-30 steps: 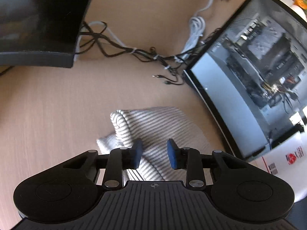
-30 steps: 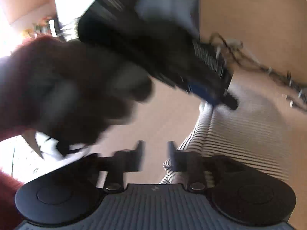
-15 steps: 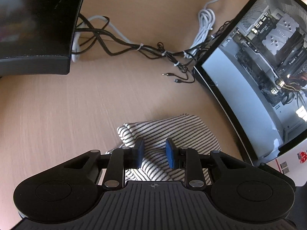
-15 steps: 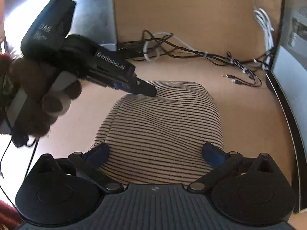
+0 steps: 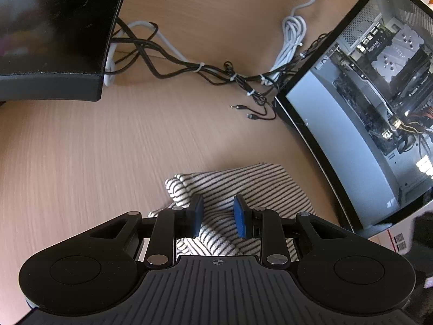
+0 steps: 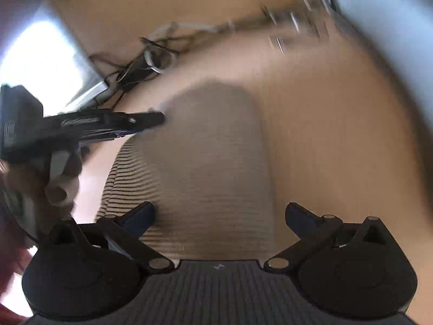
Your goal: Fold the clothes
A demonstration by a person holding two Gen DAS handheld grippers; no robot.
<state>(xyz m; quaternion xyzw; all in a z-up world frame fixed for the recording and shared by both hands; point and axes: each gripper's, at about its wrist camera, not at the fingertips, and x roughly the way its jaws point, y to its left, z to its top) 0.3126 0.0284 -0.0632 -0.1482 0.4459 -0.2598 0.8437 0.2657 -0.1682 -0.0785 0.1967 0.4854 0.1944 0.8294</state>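
Between and just beneath the blue pads of the left gripper (image 5: 217, 215), a folded striped garment (image 5: 243, 187) is lying on the wooden desk (image 5: 108, 157), its black-and-white bands running out ahead of the fingertips and bunching into a rounded roll off the left finger's tip. The left fingers are standing a modest gap apart, with striped cloth showing in the space between them; whether they are pinching any of it cannot be told, since the pads are looking clear of the fabric on both sides. Well ahead of these fingers a tangle of black and white cables (image 5: 205, 70) is trailing across the desk, a dark monitor base (image 5: 54, 86) is sitting far off to the left finger's side, and an open computer case (image 5: 373, 86) is standing off to the right finger's side. In the right wrist view, which is heavily blurred, the right gripper (image 6: 219, 216) is spreading its fingers wide and gripping nothing, the garment (image 6: 211, 162) stretching away from between them across the desk. Beyond the right gripper's left finger, the left gripper (image 6: 151, 119) is reaching in from the side with its tip at the garment's far edge, a person's hand (image 6: 54, 178) wrapping its handle.
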